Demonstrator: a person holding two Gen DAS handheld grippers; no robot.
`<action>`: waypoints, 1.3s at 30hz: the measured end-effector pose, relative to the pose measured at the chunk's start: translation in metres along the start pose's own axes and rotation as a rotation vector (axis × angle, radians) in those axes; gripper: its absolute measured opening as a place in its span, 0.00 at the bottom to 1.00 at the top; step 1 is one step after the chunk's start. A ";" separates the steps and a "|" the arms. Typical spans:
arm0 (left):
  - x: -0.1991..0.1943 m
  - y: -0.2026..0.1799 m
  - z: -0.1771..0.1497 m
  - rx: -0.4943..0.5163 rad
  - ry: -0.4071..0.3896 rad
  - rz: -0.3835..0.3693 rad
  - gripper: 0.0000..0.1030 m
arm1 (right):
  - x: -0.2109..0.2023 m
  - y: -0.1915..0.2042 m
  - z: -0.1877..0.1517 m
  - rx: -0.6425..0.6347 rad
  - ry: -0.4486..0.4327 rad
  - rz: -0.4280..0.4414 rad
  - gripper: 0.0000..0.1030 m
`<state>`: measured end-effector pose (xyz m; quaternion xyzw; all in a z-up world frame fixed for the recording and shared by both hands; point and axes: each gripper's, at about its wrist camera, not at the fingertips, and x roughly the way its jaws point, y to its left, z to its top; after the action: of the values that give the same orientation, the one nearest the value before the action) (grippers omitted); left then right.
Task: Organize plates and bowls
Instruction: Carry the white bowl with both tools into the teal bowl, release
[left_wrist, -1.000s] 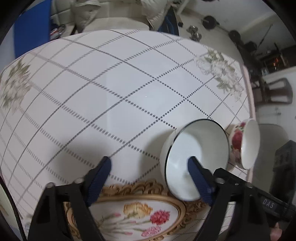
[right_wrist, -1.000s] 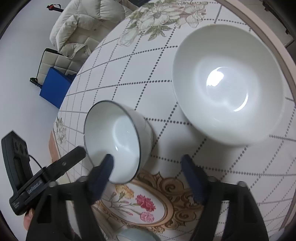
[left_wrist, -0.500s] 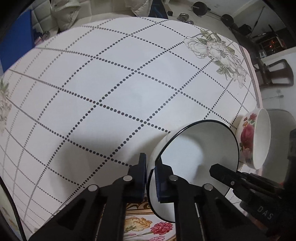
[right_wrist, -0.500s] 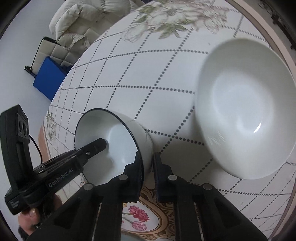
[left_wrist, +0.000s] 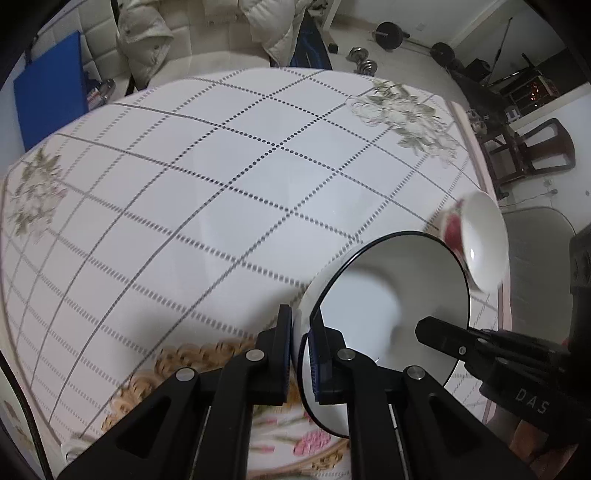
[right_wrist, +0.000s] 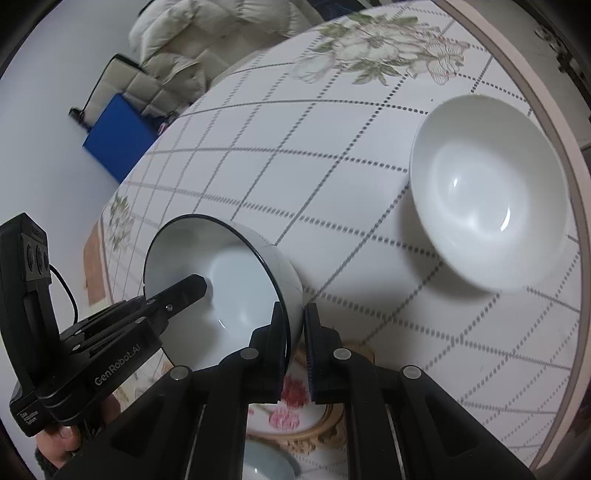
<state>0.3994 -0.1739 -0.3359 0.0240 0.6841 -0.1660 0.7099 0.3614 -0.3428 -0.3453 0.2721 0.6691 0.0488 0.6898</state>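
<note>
The left gripper pinches one side of the rim of the white bowl with the thin dark rim, one finger inside and one outside. The right gripper pinches the rim on the other side the same way. So both grippers hold this one bowl together. The bowl is tipped up on its side and looks lifted, just above the flat plate with gold edging and pink flowers at the near edge of the tabletop.

A big plain white bowl sits upright on the tabletop, well apart to the right. A small white bowl with red roses painted outside is near the dark-rimmed bowl, and it looks blurry. A pale blue dish peeks out at the near edge below the right gripper.

I think the tidying is only starting. The bowls are spread out, and none are stacked yet. The held bowl still needs a place, maybe inside the big white bowl.
</note>
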 end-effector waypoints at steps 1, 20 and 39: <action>-0.007 0.000 -0.006 0.002 -0.005 0.004 0.06 | -0.005 0.003 -0.006 -0.009 -0.002 0.003 0.10; -0.059 0.015 -0.183 -0.026 0.050 0.011 0.06 | -0.034 0.037 -0.181 -0.126 0.105 0.002 0.10; -0.012 0.028 -0.223 -0.043 0.160 0.045 0.06 | 0.015 0.035 -0.218 -0.138 0.196 -0.086 0.10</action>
<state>0.1924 -0.0866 -0.3434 0.0374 0.7412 -0.1330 0.6569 0.1662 -0.2388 -0.3336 0.1890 0.7393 0.0913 0.6398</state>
